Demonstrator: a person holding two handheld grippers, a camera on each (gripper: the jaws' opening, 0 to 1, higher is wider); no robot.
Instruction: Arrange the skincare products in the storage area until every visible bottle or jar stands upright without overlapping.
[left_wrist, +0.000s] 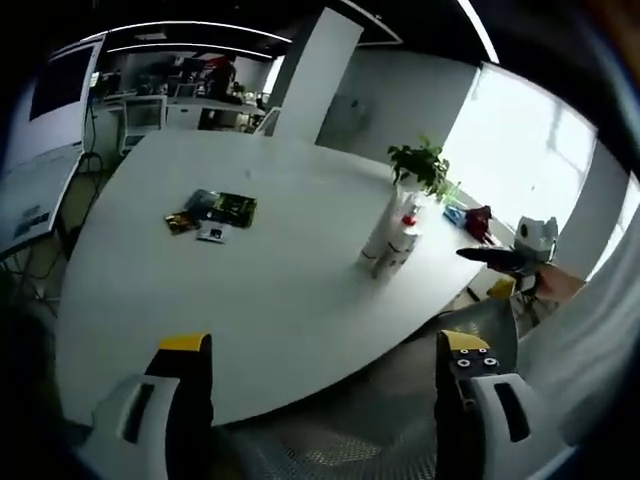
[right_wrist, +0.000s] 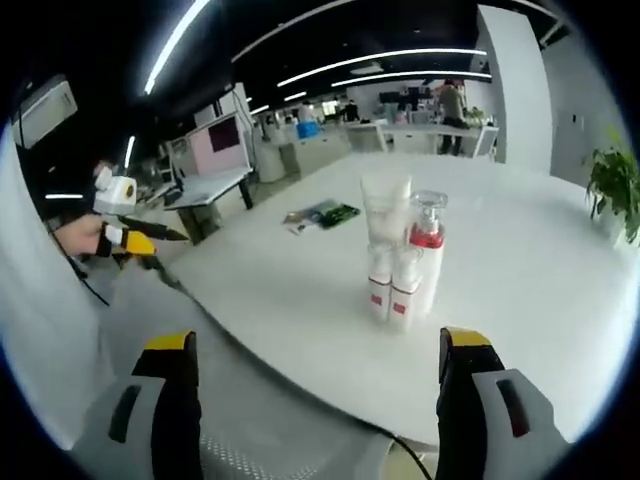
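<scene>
Several skincare products stand upright in a tight cluster on the white table. They are a tall pale tube, a pump bottle with a red band and two small white tubes with red labels. The same cluster sits near the table's right edge in the left gripper view. My right gripper is open and empty, a short way in front of the cluster. My left gripper is open and empty, off the near table edge. Each gripper also appears in the other's view: right gripper, left gripper.
A potted plant stands just behind the cluster, also seen as the plant. Dark flat packets lie mid-table, seen too as packets. Desks, monitors and a person fill the office behind. A white pillar rises past the table.
</scene>
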